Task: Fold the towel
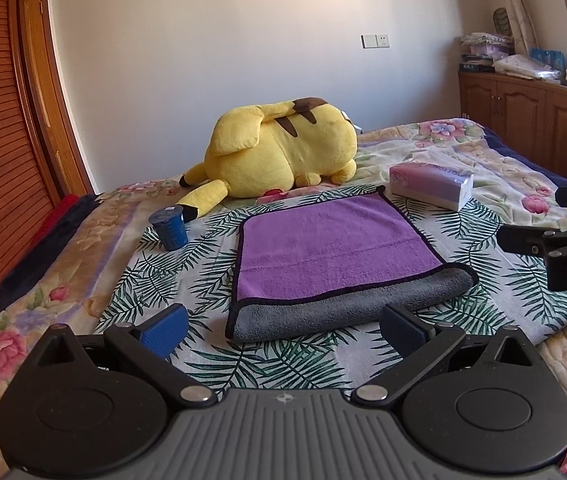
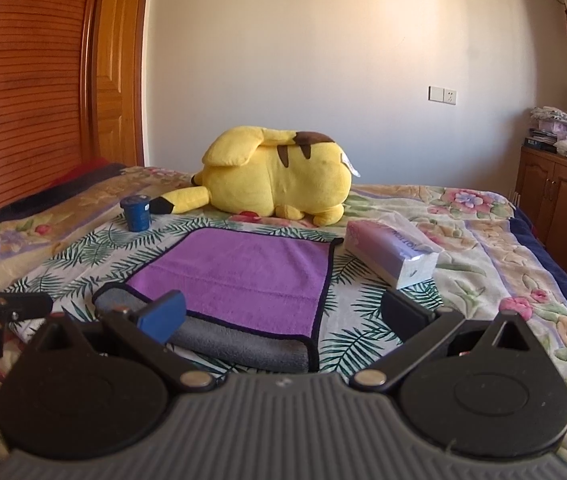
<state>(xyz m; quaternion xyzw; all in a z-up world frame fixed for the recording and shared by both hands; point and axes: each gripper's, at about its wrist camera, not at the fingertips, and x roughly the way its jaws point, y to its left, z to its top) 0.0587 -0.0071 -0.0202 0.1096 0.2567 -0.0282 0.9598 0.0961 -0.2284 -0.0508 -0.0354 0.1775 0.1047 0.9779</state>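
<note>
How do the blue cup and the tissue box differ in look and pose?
The blue cup is small, round and dark blue; the tissue box is long, rectangular, pink and purple. The cup stands left of the towel; the box lies at its far right corner. Both rest on the bed.

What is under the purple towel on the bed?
The purple towel is folded over its own grey side, which sticks out along the near edge. Below that lies a leaf-print cloth on the bed. Anything tucked inside the fold is covered, so I cannot tell.
</note>
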